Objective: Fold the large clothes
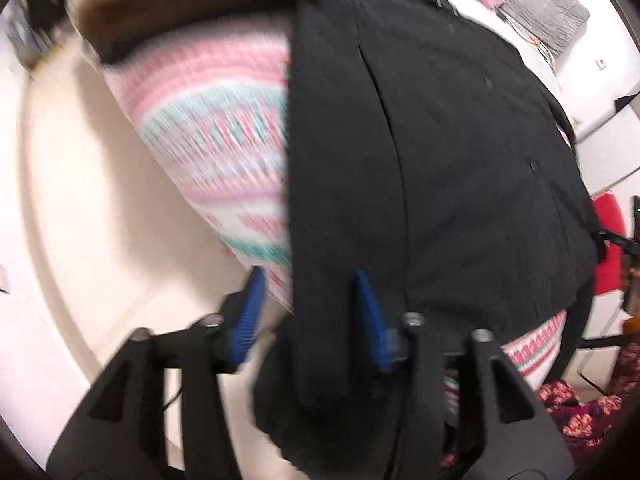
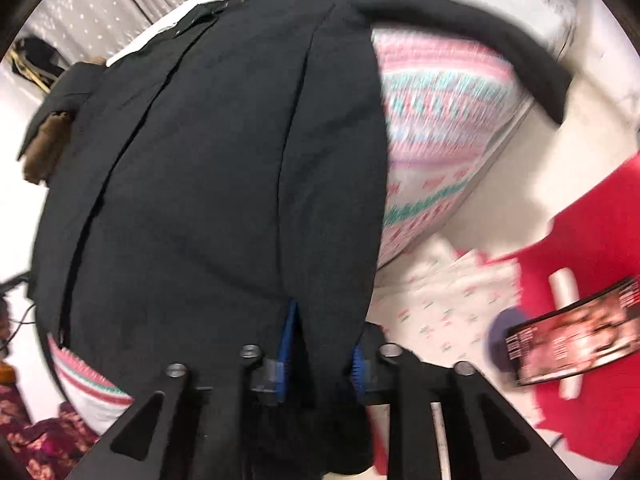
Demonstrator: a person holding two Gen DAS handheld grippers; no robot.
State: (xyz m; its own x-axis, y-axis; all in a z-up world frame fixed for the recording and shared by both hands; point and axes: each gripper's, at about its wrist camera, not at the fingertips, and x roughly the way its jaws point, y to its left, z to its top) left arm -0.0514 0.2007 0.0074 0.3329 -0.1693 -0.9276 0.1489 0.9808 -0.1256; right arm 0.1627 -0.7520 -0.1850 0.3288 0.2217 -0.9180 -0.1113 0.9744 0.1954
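Observation:
A large black coat (image 1: 440,140) lies spread over a bed with a pink, white and teal patterned cover (image 1: 208,128). Its brown fur collar (image 1: 180,8) is at the far end. My left gripper (image 1: 310,280) is at the coat's near left hem; bunched black cloth fills the space between its blue pads (image 1: 250,316), touching the left pad only low down. In the right wrist view the coat (image 2: 200,160) fills the middle, one sleeve (image 2: 500,40) trailing off to the right. My right gripper (image 2: 324,332) is shut on a thick fold of the near hem.
The bed's edge drops to a pale floor (image 1: 80,200) on the left. On the right lie a red sheet (image 2: 580,240), a white patterned cloth (image 2: 440,300) and a printed booklet (image 2: 572,340). Dark floral fabric (image 2: 36,440) shows at the near edge.

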